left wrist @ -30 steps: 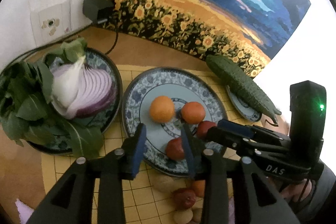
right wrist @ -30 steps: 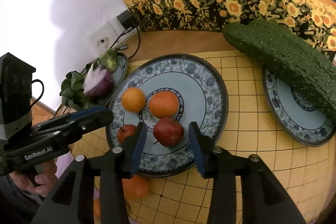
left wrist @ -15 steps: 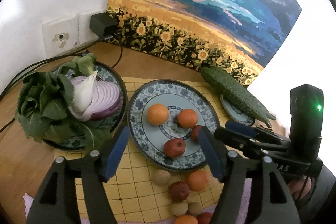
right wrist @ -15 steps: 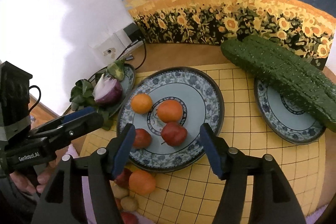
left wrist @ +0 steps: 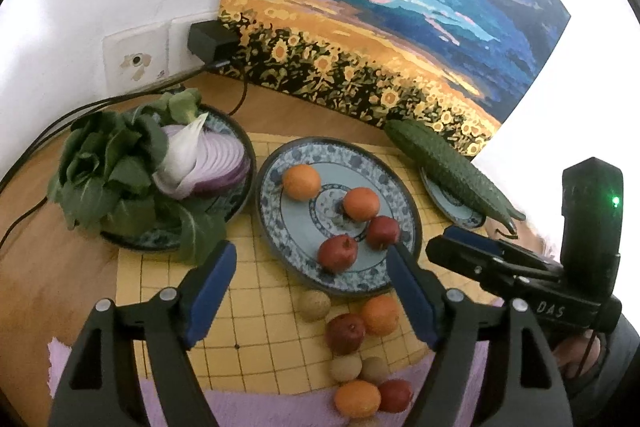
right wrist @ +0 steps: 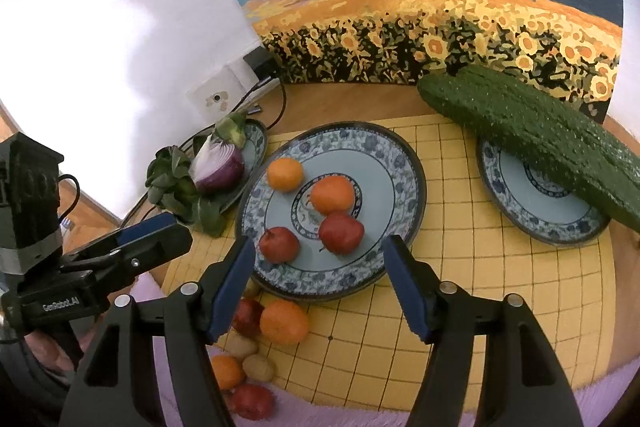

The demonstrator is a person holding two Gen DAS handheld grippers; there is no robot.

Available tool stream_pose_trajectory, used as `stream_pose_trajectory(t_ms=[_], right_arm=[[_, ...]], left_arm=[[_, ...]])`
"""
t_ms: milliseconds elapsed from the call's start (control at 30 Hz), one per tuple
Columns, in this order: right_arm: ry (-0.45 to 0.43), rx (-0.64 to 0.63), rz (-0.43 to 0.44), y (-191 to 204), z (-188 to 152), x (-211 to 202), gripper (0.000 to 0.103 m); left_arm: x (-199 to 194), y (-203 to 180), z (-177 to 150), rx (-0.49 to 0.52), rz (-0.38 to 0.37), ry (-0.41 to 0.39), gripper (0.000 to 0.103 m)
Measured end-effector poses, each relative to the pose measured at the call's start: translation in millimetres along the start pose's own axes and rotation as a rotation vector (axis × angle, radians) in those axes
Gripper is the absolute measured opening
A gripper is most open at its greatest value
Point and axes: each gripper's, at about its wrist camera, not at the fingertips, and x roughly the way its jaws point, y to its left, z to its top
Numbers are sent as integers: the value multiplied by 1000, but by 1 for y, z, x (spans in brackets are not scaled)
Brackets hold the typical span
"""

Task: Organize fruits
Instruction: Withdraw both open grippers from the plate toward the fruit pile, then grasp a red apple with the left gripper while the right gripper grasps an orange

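Observation:
A blue patterned plate (left wrist: pixel 280 223) (right wrist: pixel 400 163) in the middle holds two oranges (left wrist: pixel 301 182) (right wrist: pixel 332 194) and two red fruits (left wrist: pixel 337 253) (right wrist: pixel 341 231). Loose fruits lie on the yellow mat in front of it: an orange (left wrist: pixel 380 315) (right wrist: pixel 284 321), a red fruit (left wrist: pixel 346 333), several brown ones (left wrist: pixel 314 305). My left gripper (left wrist: pixel 310 291) is open and empty above the mat, in front of the plate. My right gripper (right wrist: pixel 320 283) is open and empty over the plate's near rim.
A plate with a halved red onion (left wrist: pixel 208 163) and leafy greens (left wrist: pixel 108 167) stands at the left. A cucumber (right wrist: pixel 532 135) lies across a small plate (right wrist: pixel 532 203) at the right. A sunflower painting (left wrist: pixel 380 39) and a wall socket with cables (left wrist: pixel 136 63) are behind.
Both grippers have opened wide and pulled back from the plate, each leaving a red fruit on it. More of the mat and the loose fruits now show.

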Motion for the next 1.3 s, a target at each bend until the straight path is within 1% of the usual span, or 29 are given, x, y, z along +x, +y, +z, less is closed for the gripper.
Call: stream_pose_trajectory(t_ms=[133, 467, 633, 733, 800, 833, 867, 900, 967, 1000, 1033, 1067, 1100, 1133, 1200, 1300], right_arm=[[12, -2, 1, 4, -9, -1, 68], [56, 12, 11, 6, -26, 4, 68], [85, 31, 19, 6, -32, 11, 68], [98, 32, 21, 6, -34, 14, 68], [106, 36, 24, 4, -36, 18, 68], [111, 39, 27, 3, -37, 21, 68], [115, 42, 29, 2, -38, 23, 66], [122, 46, 33, 1, -40, 25, 64], [131, 55, 56, -1, -42, 31, 59], [128, 58, 71, -1, -42, 32, 57], [127, 60, 84, -1, -42, 33, 51], [126, 69, 119, -1, -42, 33, 42], [125, 73, 139, -1, -42, 32, 36], [123, 72, 142, 0, -43, 31, 33], [122, 64, 123, 2, -44, 28, 33], [114, 81, 119, -3, -46, 21, 33]], left_arm=[[-3, 5, -8, -17, 3, 6, 81], [1, 14, -31, -41, 7, 63, 81], [9, 10, -39, -40, -12, 96, 81], [12, 5, -43, -33, -39, 109, 80], [12, 0, -46, -21, -67, 112, 76], [13, -3, -47, -15, -83, 114, 70], [14, -5, -48, -6, -94, 119, 64], [16, -7, -49, 0, -98, 125, 61], [21, -9, -50, 1, -109, 144, 50], [24, -10, -51, 1, -111, 151, 49], [26, -10, -51, 1, -112, 160, 47], [29, -9, -52, -1, -114, 167, 45], [30, -9, -52, -4, -120, 174, 45], [31, -9, -52, -7, -126, 179, 45], [34, -9, -53, -12, -132, 191, 45], [38, -11, -53, -10, -131, 206, 45]])
